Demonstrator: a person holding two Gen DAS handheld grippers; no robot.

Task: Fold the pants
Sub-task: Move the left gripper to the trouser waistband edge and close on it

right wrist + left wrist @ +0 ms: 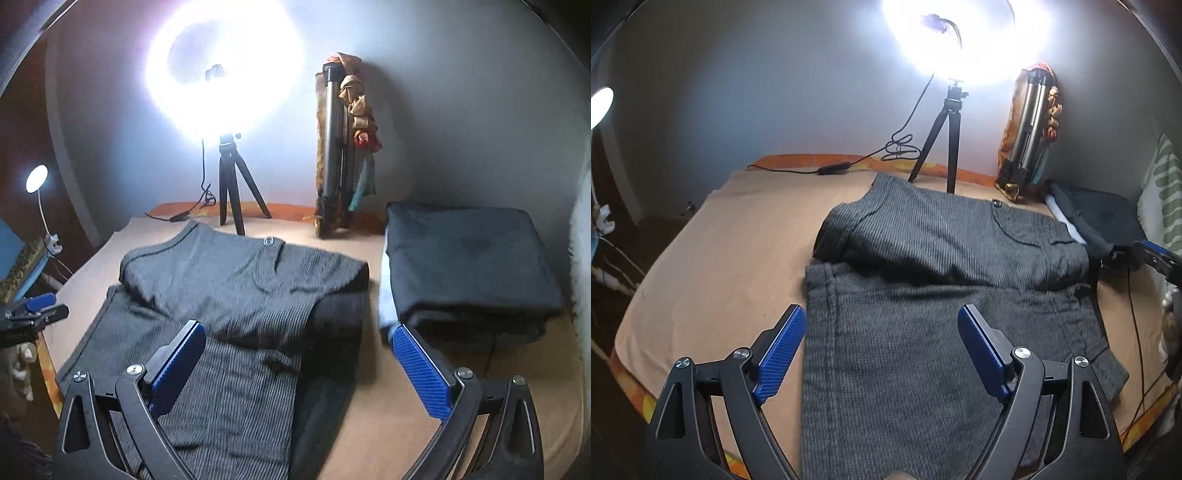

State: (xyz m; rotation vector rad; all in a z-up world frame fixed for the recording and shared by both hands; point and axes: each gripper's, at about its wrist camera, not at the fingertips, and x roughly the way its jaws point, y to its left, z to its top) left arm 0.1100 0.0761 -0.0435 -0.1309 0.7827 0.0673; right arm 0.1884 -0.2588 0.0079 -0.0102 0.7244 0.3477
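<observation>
Left tool [882, 347] gapes above pants [923, 314].

The grey ribbed pants [923, 295] lie flat on the bed [731, 236], the waist part folded over the legs.

I can read no writing anywhere from either of my wrist cameras: no label or brand on the grey pants [923, 314], none on the dark folded pile [469, 266], none on the tripod [231, 184] under the ring light (its glare washes out whatever sits near it)
</observation>
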